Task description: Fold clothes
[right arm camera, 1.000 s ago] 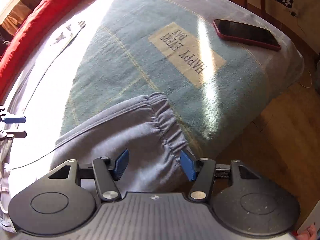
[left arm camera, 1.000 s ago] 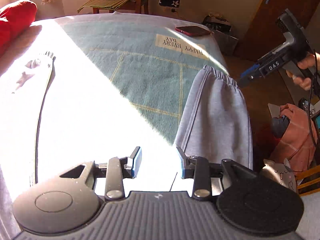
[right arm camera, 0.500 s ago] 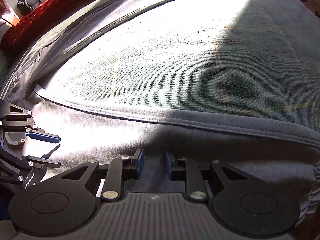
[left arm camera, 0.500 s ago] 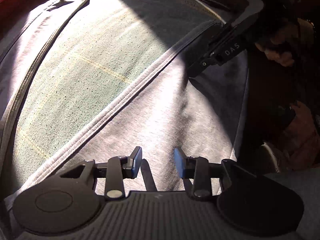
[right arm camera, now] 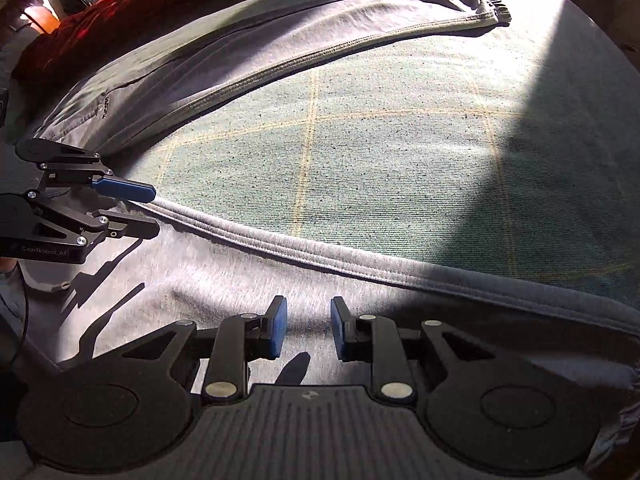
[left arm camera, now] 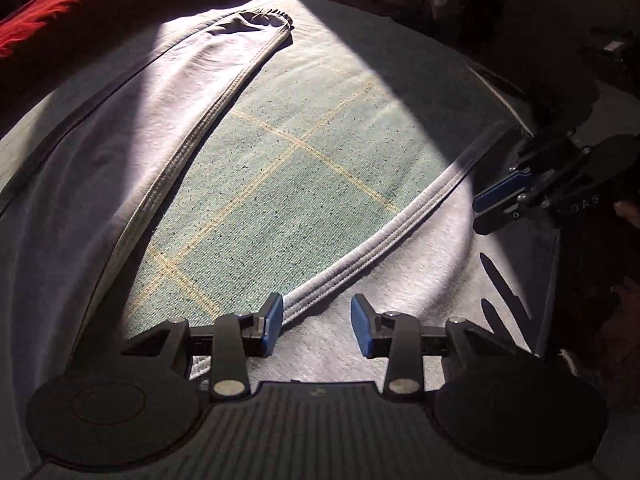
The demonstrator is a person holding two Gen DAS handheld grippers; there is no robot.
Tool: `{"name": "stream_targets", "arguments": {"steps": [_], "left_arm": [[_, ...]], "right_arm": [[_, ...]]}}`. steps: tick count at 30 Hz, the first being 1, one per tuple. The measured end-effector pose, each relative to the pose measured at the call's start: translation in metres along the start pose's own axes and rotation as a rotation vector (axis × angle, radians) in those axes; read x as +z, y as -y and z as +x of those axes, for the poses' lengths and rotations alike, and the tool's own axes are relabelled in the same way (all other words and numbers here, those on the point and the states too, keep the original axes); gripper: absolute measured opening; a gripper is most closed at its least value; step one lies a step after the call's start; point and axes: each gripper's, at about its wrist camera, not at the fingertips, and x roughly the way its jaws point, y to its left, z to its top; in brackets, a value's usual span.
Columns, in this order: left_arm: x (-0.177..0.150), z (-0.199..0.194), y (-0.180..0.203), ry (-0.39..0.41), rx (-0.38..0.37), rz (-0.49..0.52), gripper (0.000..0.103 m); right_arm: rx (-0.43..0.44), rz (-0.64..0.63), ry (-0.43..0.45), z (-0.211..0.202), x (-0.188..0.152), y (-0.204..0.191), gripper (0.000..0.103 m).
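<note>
both grippers have dropped in close over the near leg of the grey sweatpants since a second ago, when they were higher and the far edge of the bed and a phone were in view. now each wrist view is filled by fabric.

sweatpants lie spread on the green checked blanket of the bed, legs splayed in a v: far leg runs toward the red pillow, near leg lies under the grippers, blanket bare between them.

left gripper: relative to the near leg's inner seam, it sits right at the seam's crotch end, one pad just beside it. its jaws are opening; nothing pinched between them, cloth only beneath.

right gripper: further along the same leg, on the person's side of the seam. it narrowed sharply over the last second and now stands part-way apart, grasping nothing; flat cloth shows in the gap.

judgement: both are lined up on one leg, so the likely step is pinching it to fold across onto the far leg. no grip made yet.
</note>
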Motion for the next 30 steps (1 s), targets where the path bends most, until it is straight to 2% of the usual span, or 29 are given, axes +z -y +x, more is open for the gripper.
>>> {"name": "stream_targets", "arguments": {"steps": [2,4,7,11,15,19,22,26,30], "left_arm": [[-0.013,-0.001,0.005,-0.017,0.003,0.029,0.038],[-0.026,0.004,0.007,-0.026,0.047,0.055,0.039],[-0.039,0.013,-0.007,-0.018,0.122,0.015,0.040],[-0.038,0.012,-0.021,0.015,0.161,-0.008,0.042],[-0.033,0.002,-0.018,0.007,0.158,-0.007,0.039],[-0.038,-0.018,-0.002,0.027,0.111,-0.007,0.040],[-0.048,-0.030,-0.003,0.034,0.141,-0.047,0.040],[-0.062,-0.039,-0.028,0.049,0.248,-0.135,0.040],[-0.069,-0.019,-0.061,0.026,0.310,-0.226,0.040]], "right_arm": [[0.029,-0.055,-0.004,0.006,-0.002,-0.017,0.027],[0.038,-0.103,-0.011,0.016,-0.007,-0.029,0.027],[0.005,-0.174,-0.019,0.025,-0.020,-0.039,0.028],[-0.030,-0.199,-0.048,0.016,-0.041,-0.031,0.030],[-0.099,-0.182,-0.092,0.006,-0.055,-0.024,0.039],[-0.156,-0.150,-0.107,0.002,-0.060,-0.030,0.042],[-0.183,-0.143,-0.090,0.004,-0.058,-0.042,0.042],[-0.183,-0.142,-0.045,0.003,-0.047,-0.060,0.042],[-0.166,-0.143,-0.011,0.008,-0.032,-0.072,0.042]]}}
